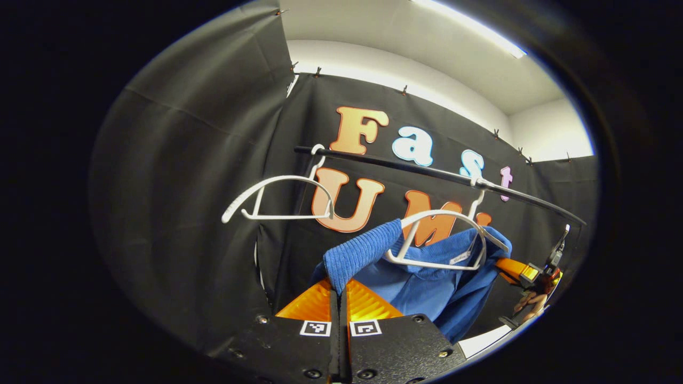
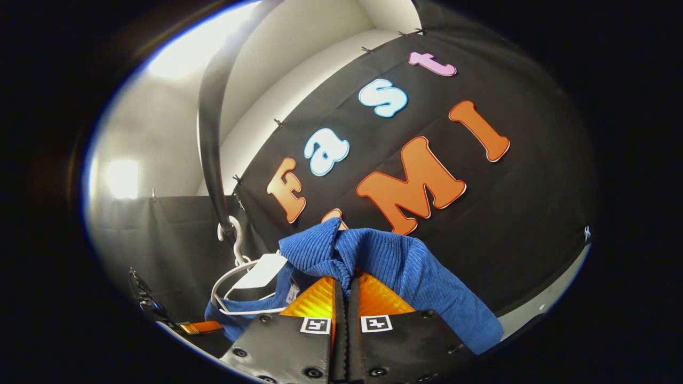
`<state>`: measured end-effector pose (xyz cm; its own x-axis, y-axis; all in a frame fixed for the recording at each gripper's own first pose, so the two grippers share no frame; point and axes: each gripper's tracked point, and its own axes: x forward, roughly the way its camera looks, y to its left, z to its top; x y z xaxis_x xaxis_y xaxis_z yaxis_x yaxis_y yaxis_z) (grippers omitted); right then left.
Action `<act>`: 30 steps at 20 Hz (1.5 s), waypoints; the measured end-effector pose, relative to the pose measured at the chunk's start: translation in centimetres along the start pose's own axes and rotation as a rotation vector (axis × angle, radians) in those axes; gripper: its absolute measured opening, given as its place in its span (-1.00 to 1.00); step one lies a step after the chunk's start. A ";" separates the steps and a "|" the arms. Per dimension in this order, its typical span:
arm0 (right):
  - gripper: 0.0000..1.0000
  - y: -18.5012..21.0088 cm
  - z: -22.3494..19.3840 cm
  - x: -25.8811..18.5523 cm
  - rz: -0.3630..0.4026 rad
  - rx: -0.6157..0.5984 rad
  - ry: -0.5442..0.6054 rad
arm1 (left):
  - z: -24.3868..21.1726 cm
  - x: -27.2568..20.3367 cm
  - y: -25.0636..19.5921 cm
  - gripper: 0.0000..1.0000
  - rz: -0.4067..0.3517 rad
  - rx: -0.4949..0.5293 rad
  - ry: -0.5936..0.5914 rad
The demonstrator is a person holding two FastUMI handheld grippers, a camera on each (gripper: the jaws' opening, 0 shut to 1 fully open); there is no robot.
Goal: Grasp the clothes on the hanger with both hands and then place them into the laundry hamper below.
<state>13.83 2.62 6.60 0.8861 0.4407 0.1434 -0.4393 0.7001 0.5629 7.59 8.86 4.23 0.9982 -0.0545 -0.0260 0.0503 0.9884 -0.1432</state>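
Left gripper view shows the left hand-held gripper (image 1: pixel 340 290) clamped on the blue ribbed cloth garment (image 1: pixel 427 282), the right hand-held gripper (image 2: pixel 347 288) likewise; draped over its white plastic hanger (image 1: pixel 443 240), it may snag when pulled.

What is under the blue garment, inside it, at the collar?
A white hanger sits inside the blue garment, hooked on the black rail. Its lower bar and collar opening show; the cloth covers the arm ends. Both grippers pinch the fabric.

- The left gripper view looks upward from close below the blue garment (image 1: pixel 427 277), rail (image 1: pixel 427 170) across the middle.
- The right gripper view looks up from the opposite side, very near; both share garment, rail and hanger (image 1: pixel 443 240).
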 end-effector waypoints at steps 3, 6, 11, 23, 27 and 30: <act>-0.87 -0.8 1.6 0.7 -0.009 -0.009 -0.032 | 1.5 0.2 1.0 -1.00 0.010 -0.020 -0.029; -0.86 -1.5 2.9 1.4 -0.023 -0.020 -0.049 | 2.1 1.2 1.8 -1.00 0.013 -0.034 -0.038; -0.86 -3.3 3.7 2.7 -0.054 -0.002 -0.049 | 3.2 2.3 2.8 -1.00 0.033 -0.001 -0.061; -0.86 -10.1 4.3 5.2 -0.200 0.060 -0.043 | -0.5 7.3 4.6 -1.00 0.039 -0.021 0.022; -0.86 -11.8 2.3 5.1 -0.248 0.054 -0.020 | -2.6 8.0 4.7 -1.00 0.040 -0.027 0.064; -0.86 -12.3 1.5 4.5 -0.264 0.061 -0.008 | -3.4 8.0 5.1 -0.98 0.041 -0.024 0.079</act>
<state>23.45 -4.86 1.55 0.9701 0.2427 -0.0083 -0.1835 0.7549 0.6297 15.71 12.99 -0.03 0.9935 -0.0262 -0.1106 0.0078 0.9864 -0.1644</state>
